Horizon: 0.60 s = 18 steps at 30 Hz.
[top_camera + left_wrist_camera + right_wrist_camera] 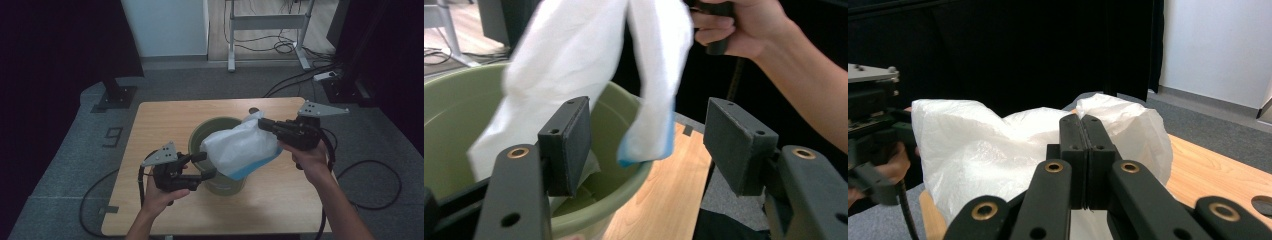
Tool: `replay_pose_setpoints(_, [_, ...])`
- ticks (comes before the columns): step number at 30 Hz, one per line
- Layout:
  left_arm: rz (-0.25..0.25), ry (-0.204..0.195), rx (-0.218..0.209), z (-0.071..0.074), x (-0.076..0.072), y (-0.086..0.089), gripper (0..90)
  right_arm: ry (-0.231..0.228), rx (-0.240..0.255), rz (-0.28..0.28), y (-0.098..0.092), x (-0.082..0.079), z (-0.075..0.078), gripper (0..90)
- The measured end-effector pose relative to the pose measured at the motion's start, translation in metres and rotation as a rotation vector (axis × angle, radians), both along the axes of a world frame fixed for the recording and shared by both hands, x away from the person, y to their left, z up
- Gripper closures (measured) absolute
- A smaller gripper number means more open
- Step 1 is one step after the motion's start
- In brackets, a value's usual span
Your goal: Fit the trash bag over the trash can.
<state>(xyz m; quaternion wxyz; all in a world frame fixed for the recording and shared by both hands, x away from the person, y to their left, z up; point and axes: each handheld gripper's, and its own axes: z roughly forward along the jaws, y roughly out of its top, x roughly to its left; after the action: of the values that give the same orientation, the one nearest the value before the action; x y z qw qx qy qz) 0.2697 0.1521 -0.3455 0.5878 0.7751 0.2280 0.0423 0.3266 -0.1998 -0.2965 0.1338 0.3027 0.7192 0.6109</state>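
Wooden surface (280, 200) carrying green bin (199, 135). White bag (240, 147) draped over bin rim, lifted at one edge. Right claw (263, 123) clamped on bag. Left claw (206, 165) wide, straddling bin rim, one pad (566, 142) inside.

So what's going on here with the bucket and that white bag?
A person at a wooden table is working with a hand-held gripper in each hand. The right gripper is shut on a white plastic bag, holding it above and partly inside a green bucket. The left gripper stands open at the bucket's near rim, with the rim between its jaws but not pinched. It looks like the bag is being fitted into the bucket as a liner.
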Motion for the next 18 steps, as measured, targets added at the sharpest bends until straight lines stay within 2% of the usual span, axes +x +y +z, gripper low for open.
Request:
replay_pose_setpoints(3, [0.013, -0.002, 0.009, 0.002, 0.001, -0.003, 36.5, 0.002, 0.001, 0.003, 0.006, 0.001, 0.001, 88.2])
replay_pose_setpoints(5, [0.034, -0.002, 0.005, 0.002, 0.004, -0.005, 42.5, 0.002, 0.001, 0.016, 0.011, 0.001, 0.001, 88.2])
replay_pose_setpoints(7, [0.050, -0.010, -0.004, 0.003, 0.006, -0.005, 55.7, 0.000, -0.002, 0.026, 0.014, 0.001, 0.001, 87.9])
replay_pose_setpoints(8, [0.037, -0.008, -0.016, 0.003, 0.007, -0.004, 67.0, -0.002, -0.006, 0.029, 0.016, 0.001, 0.001, 87.4])
replay_pose_setpoints(11, [0.027, -0.009, -0.047, 0.004, 0.009, -0.002, 86.5, -0.009, -0.005, 0.039, 0.015, 0.000, 0.000, 77.3])
replay_pose_setpoints(13, [0.041, -0.007, -0.064, 0.005, 0.010, 0.000, 89.7, -0.018, -0.010, 0.048, 0.013, -0.002, 0.000, 70.0])
replay_pose_setpoints(15, [0.063, -0.003, -0.079, 0.005, 0.011, 0.001, 89.9, -0.029, -0.016, 0.045, 0.010, -0.005, -0.001, 59.2])
replay_pose_setpoints(18, [0.085, 0.008, -0.110, 0.006, 0.013, 0.002, 90.0, -0.036, -0.005, 0.048, 0.003, -0.012, -0.004, 51.9])
